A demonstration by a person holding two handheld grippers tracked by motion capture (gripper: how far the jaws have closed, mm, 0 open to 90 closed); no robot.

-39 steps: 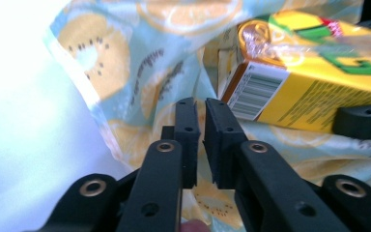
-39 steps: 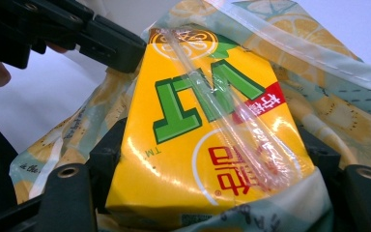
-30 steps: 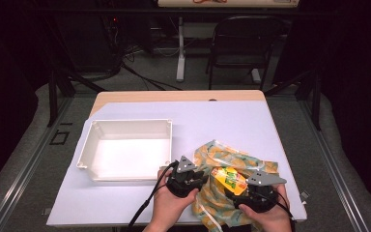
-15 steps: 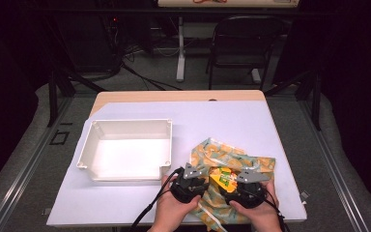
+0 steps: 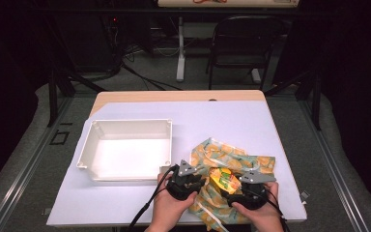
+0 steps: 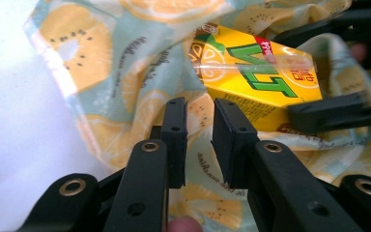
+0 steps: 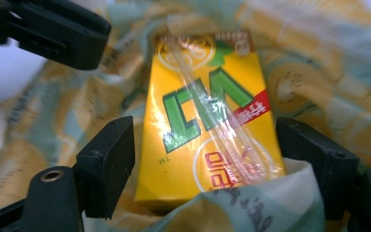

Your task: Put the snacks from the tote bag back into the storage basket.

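Observation:
A yellow juice carton with a straw taped to its face lies in the mouth of a fruit-print cloth bag near the table's front edge. My right gripper is open, one jaw on each side of the carton, close to its sides but not pressing them. My left gripper hovers over the bag's cloth just left of the carton, its jaws a narrow gap apart with nothing clamped between them. The bag's edge covers the carton's near end.
A white empty tray stands on the table's left half, close to my left hand. The white table top runs back to a wooden far edge. A dark chair stands beyond the table.
Both grippers have drawn together over the bag: the left moved right onto the cloth, the right moved left until its jaws sat on both sides of the carton.

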